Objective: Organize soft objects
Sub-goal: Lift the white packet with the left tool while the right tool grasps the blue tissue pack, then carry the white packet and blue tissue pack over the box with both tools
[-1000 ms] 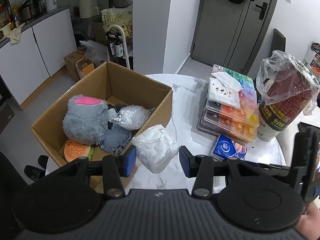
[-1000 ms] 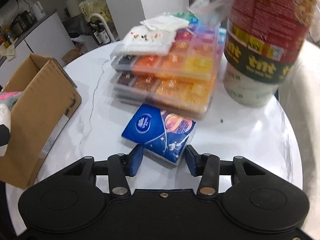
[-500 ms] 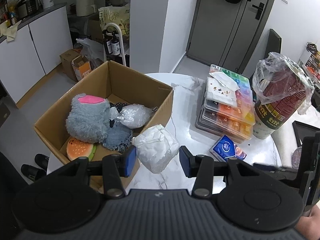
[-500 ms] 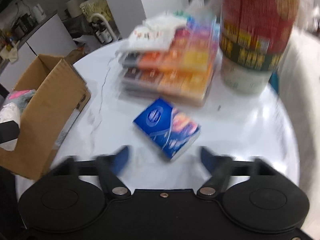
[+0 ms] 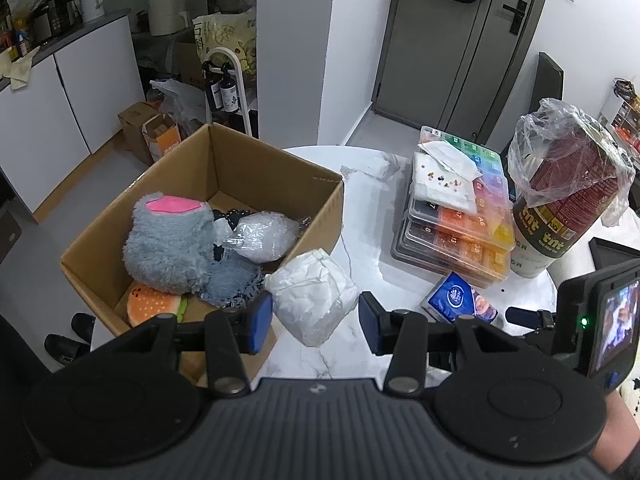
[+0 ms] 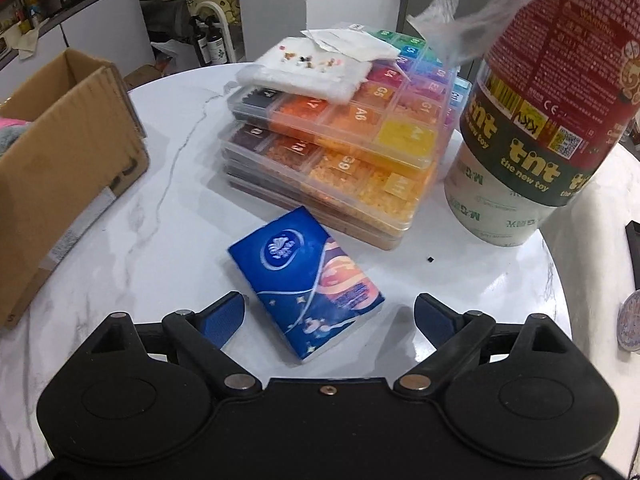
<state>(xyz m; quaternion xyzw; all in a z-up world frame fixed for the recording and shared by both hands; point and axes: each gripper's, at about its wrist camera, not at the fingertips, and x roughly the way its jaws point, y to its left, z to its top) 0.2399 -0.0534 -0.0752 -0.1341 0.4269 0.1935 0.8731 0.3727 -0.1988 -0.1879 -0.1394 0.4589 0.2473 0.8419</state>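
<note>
In the left wrist view my left gripper [image 5: 316, 322] is shut on a white plastic-wrapped soft bundle [image 5: 314, 295], held above the near right corner of a cardboard box [image 5: 276, 168]. The box holds a grey plush toy [image 5: 168, 248], a burger plush [image 5: 154, 308], a denim piece [image 5: 232, 282] and a clear bag [image 5: 262, 236]. In the right wrist view my right gripper [image 6: 329, 316] is open wide over the table, its fingers on either side of the near end of a blue tissue pack [image 6: 306, 280]. The pack also shows in the left wrist view [image 5: 460, 300].
On the white marble table [image 6: 160, 208] stands a stack of clear bead organisers [image 6: 344, 152] with a white cloth [image 6: 316, 68] on top. A tall red tnt canister [image 6: 544, 92] in plastic stands at the right. The cardboard box [image 6: 60, 148] is at the left.
My right gripper has opened wide and drawn back a little from the tissue pack, which lies on the table. My left gripper has risen slightly, still holding the white bundle.
</note>
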